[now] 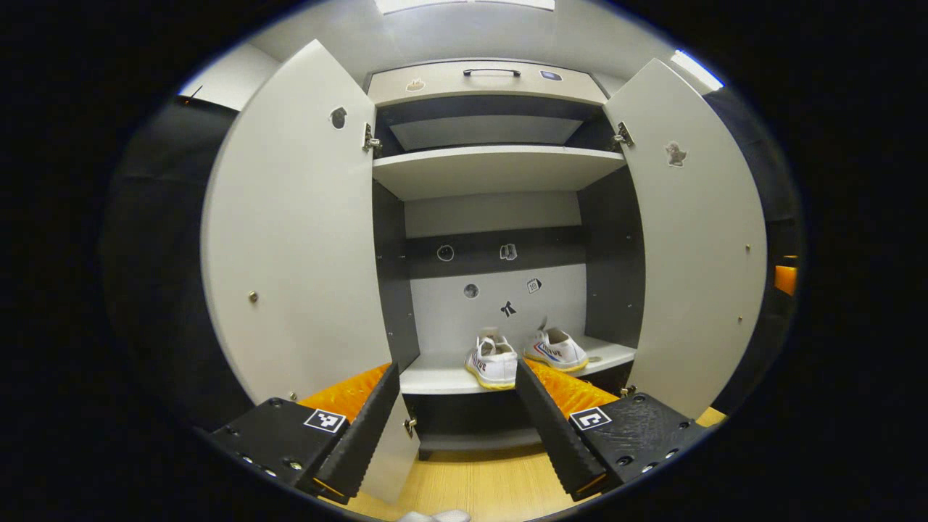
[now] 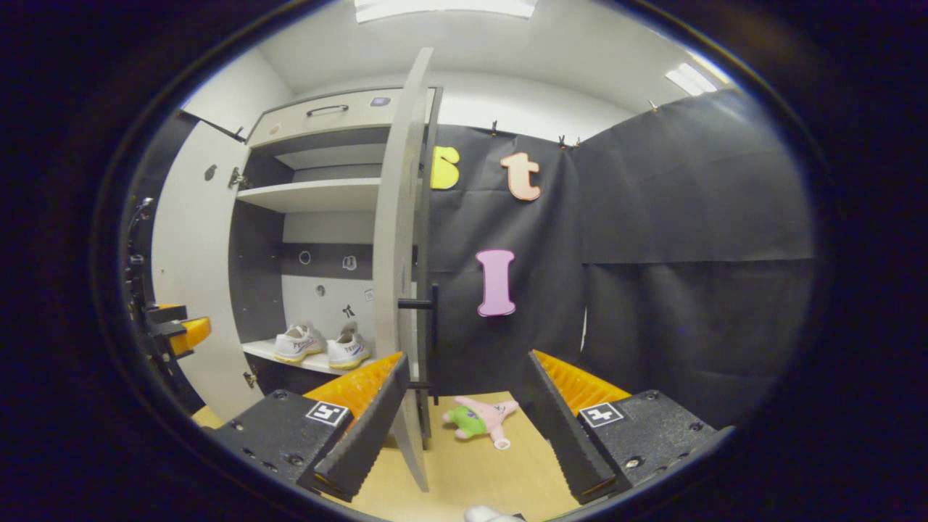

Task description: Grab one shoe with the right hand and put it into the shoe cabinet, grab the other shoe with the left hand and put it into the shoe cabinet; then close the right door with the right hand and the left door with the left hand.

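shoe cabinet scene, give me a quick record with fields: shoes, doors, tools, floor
shoes: two white shoes, one beside the other, both on the cabinet's lower shelf
left door: open
right door: open; seen edge-on in the right gripper view, its handle just ahead of the right tool
left tool: open, empty, facing the cabinet
right tool: open, empty, beside the right door's edge
floor: a plush toy lies past the right door
task state: both shoes in, both doors not yet closed
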### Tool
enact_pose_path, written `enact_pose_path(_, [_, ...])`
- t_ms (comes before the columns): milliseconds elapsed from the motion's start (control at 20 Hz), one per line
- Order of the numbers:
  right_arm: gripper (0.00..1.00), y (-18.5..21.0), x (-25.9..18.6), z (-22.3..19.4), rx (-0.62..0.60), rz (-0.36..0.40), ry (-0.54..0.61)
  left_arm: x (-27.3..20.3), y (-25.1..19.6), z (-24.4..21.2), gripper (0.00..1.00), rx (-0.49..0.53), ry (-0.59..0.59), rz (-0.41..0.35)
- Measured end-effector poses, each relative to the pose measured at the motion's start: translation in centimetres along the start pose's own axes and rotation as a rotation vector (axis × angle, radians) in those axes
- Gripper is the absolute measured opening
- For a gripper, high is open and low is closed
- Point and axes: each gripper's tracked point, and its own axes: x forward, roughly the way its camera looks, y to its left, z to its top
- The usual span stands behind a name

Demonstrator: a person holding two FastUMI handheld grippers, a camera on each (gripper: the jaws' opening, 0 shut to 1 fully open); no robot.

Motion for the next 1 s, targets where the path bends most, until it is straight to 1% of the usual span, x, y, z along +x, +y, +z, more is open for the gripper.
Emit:
enact_pose_path(50, [1.0, -0.6, 0.6, -0.2, 0.0, -0.012, 0.003, -1.5, 0.0, -0.7, 0.96, -0.012, 0.011, -0.002])
enact_pose_path(150, [1.0, -1.5, 1.8, -0.5, 0.005, -0.026, 0.007, -3.9, -0.6, -1.5, 0.96, -0.02, -0.009, -0.025])
enact_pose_path(250, [1.0, -1.7, 3.2, -0.6, 0.006, -0.029, 0.013, -5.5, -0.5, -2.4, 0.96, -0.011, -0.002, -0.017])
enact_pose_path(400, [1.0, -2.0, 5.0, -0.8, 0.003, -0.028, 0.029, -7.1, -0.5, -2.8, 0.96, -0.022, 0.011, -0.011])
enact_pose_path(600, [0.98, -1.5, 5.8, -0.8, 0.011, -0.001, 0.029, -8.0, 0.0, -2.4, 0.96, -0.027, 0.003, 0.007])
enact_pose_path(650, [0.96, -1.3, 5.8, -0.8, 0.012, 0.012, 0.029, -8.1, 0.0, -2.3, 0.96, -0.025, 0.0, 0.007])
enact_pose_path(700, [0.96, -0.6, 5.8, -0.9, 0.011, 0.04, 0.038, -8.0, 0.0, -2.2, 0.96, -0.019, -0.003, 0.006])
enact_pose_path(750, [0.92, -0.2, 5.8, -0.8, 0.006, 0.044, 0.039, -7.9, 0.0, -2.4, 0.96, -0.013, 0.001, 0.006])
enact_pose_path(800, [0.86, -0.3, 6.0, -0.7, -0.025, 0.039, 0.035, -7.8, -0.1, -2.4, 0.96, -0.012, -0.001, 0.003])
enact_pose_path(850, [0.84, -0.3, 5.8, -0.5, -0.052, 0.033, 0.033, -7.7, -0.2, -2.3, 0.96, -0.016, -0.004, -0.001])
enact_pose_path(900, [0.93, -0.1, 5.8, -0.4, -0.055, 0.033, 0.036, -7.8, -0.3, -2.3, 0.96, -0.021, -0.003, -0.003])
enact_pose_path(950, [0.92, 0.1, 5.6, -0.6, -0.043, 0.038, 0.045, -7.7, -0.3, -2.3, 1.0, -0.026, -0.006, -0.006])
enact_pose_path(1000, [0.92, 0.4, 5.5, -0.6, -0.026, 0.043, 0.049, -7.8, -0.2, -2.3, 0.96, -0.028, -0.006, -0.006])
